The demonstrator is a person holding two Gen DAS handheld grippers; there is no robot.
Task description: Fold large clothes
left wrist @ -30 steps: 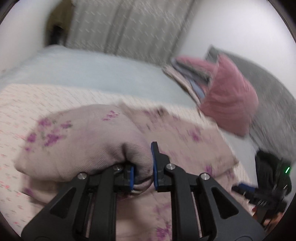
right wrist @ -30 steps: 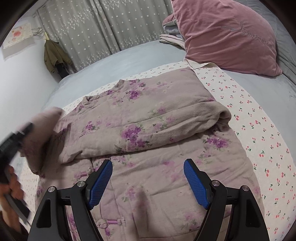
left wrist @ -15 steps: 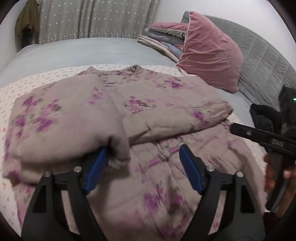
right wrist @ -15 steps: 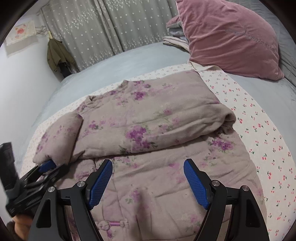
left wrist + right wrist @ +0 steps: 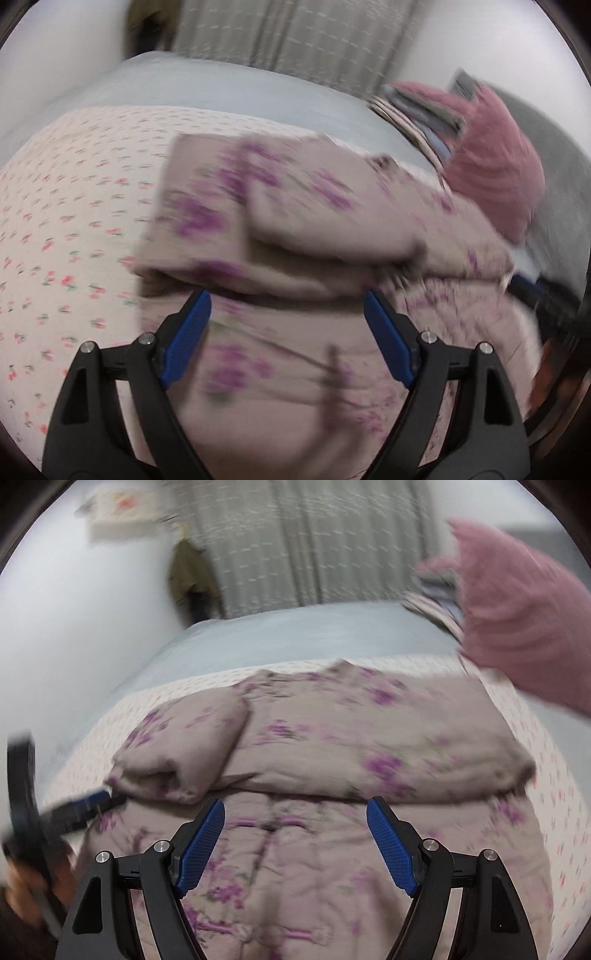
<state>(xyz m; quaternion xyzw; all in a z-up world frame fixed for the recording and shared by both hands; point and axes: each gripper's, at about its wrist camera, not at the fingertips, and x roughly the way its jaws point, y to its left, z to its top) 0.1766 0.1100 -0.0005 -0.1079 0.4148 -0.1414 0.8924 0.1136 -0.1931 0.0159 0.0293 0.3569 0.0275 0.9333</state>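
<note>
A padded beige jacket with purple flowers (image 5: 332, 206) lies front up on the bed, both sleeves folded across its chest. In the right wrist view the jacket (image 5: 369, 738) shows its left sleeve (image 5: 184, 746) lying beside the right one. My left gripper (image 5: 286, 295) hovers over the lower front, just short of the folded sleeves; its jaws are opening and nothing is between them. It also appears as the left gripper (image 5: 85, 805) near the sleeve's cuff. My right gripper (image 5: 295, 803) stands open over the button placket, holding nothing. Both views are blurred.
A pink velvet pillow (image 5: 524, 620) leans at the back right beside a stack of folded clothes (image 5: 417, 110). The cherry-print sheet (image 5: 74, 221) lies under the jacket, with grey bedding behind. A curtain and a hanging olive coat (image 5: 188, 576) stand beyond the bed.
The left gripper let go of the sleeve cuff, opened wide and drew back; the sleeve now rests folded over the chest. The right gripper shifted and rolled, still open.
</note>
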